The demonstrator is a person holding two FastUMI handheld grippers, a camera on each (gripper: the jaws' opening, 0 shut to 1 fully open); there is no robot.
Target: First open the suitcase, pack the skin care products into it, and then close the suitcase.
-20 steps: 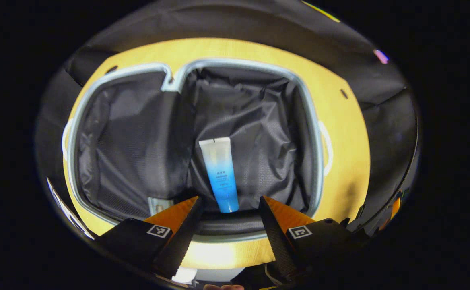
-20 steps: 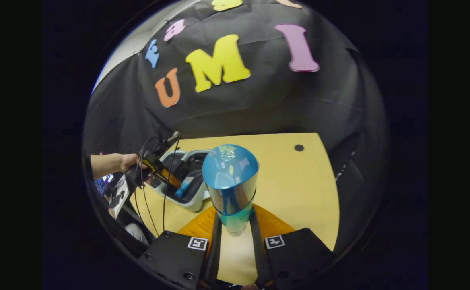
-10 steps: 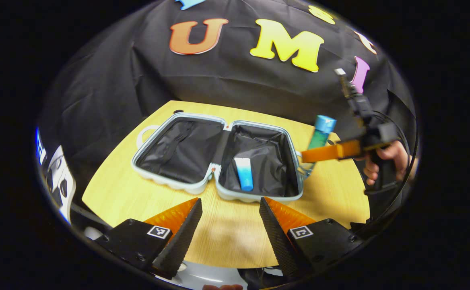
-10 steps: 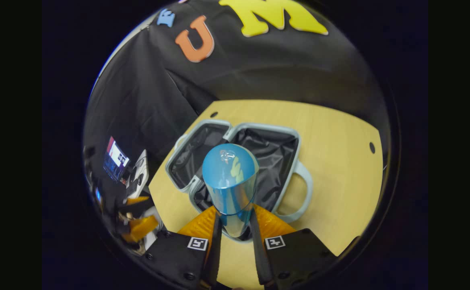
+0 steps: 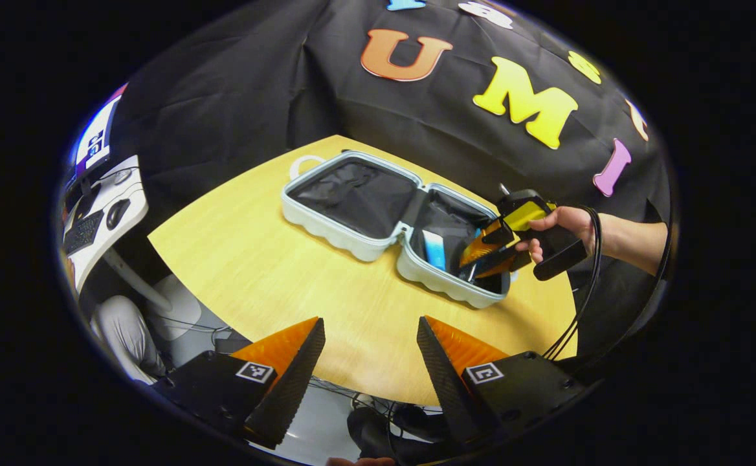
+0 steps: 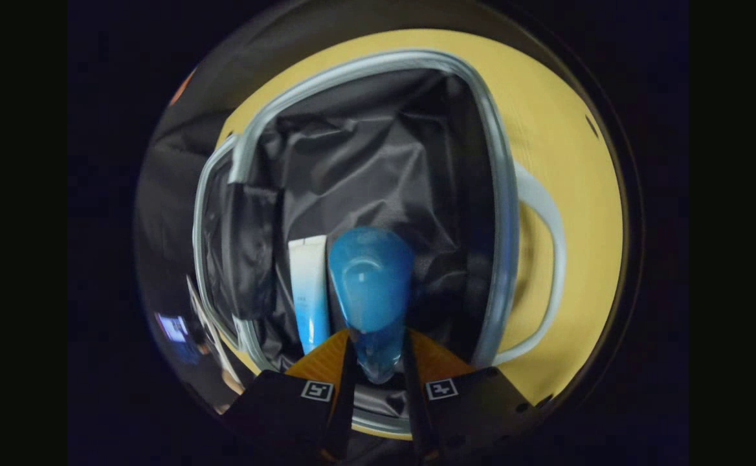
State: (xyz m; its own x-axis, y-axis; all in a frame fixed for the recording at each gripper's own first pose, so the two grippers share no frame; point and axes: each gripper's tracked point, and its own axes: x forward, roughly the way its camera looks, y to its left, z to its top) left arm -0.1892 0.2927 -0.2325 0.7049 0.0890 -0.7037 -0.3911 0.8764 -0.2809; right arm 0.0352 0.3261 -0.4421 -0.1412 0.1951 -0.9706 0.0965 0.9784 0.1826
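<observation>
1. The pale grey hard-shell suitcase (image 5: 391,226) lies open on the yellow wooden table (image 5: 274,259); a white-and-blue tube (image 6: 308,291) rests in its right half.
2. The right gripper (image 6: 378,369), in a hand (image 5: 556,223), clamps a blue bottle (image 6: 370,291) over that half, beside the tube.
3. The left gripper (image 5: 368,353) hangs wide open, empty, over the table's near edge.

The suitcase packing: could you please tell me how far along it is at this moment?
Done: the suitcase lies open on the table, with a tube already inside. In hand: the right tongs grip a blue bottle over that same half, beside the tube. The left tongs hang open and empty over the table edge. Left: release the bottle, then close the suitcase.
</observation>
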